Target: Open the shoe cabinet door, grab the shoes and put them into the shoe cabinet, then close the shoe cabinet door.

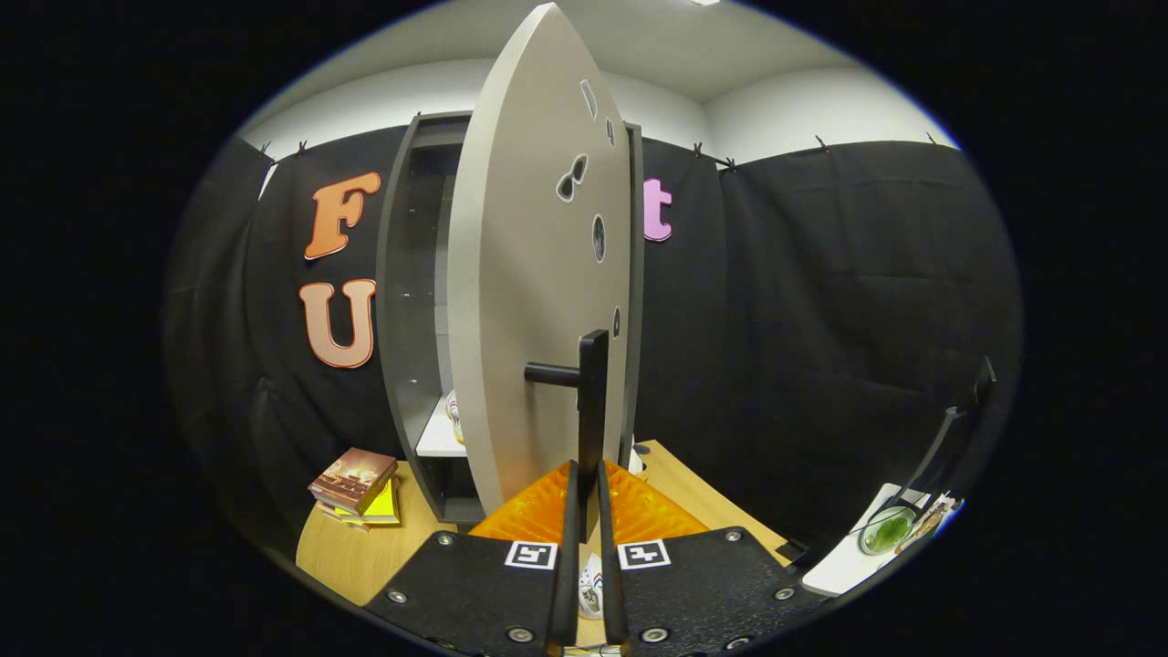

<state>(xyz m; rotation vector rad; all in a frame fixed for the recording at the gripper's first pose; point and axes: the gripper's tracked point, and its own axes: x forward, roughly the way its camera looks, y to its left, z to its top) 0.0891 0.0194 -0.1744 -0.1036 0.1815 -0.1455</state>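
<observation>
One tall shoe cabinet (411,301) stands on the wooden table (365,557) against the black cloth wall, and its dark frame is open at the front. Its pale grey door (538,274) is swung out towards the camera, edge-on, with several small cut-out holes in its upper part. Inside the cabinet, behind the door, a white shelf (438,443) shows, and on it sits part of a white shoe (453,415). A black handle (591,401) with a short bar sticking out to the side is fixed low on the door. The gripper (585,497) is drawn narrow, its two fingers nearly together with the lower end of the handle in the slim gap between them; whether both press on it I cannot tell. Left of the cabinet a small stack of books (356,488) lies on the table. Below the fingers, a second white shoe (590,593) peeks through the gap.
</observation>
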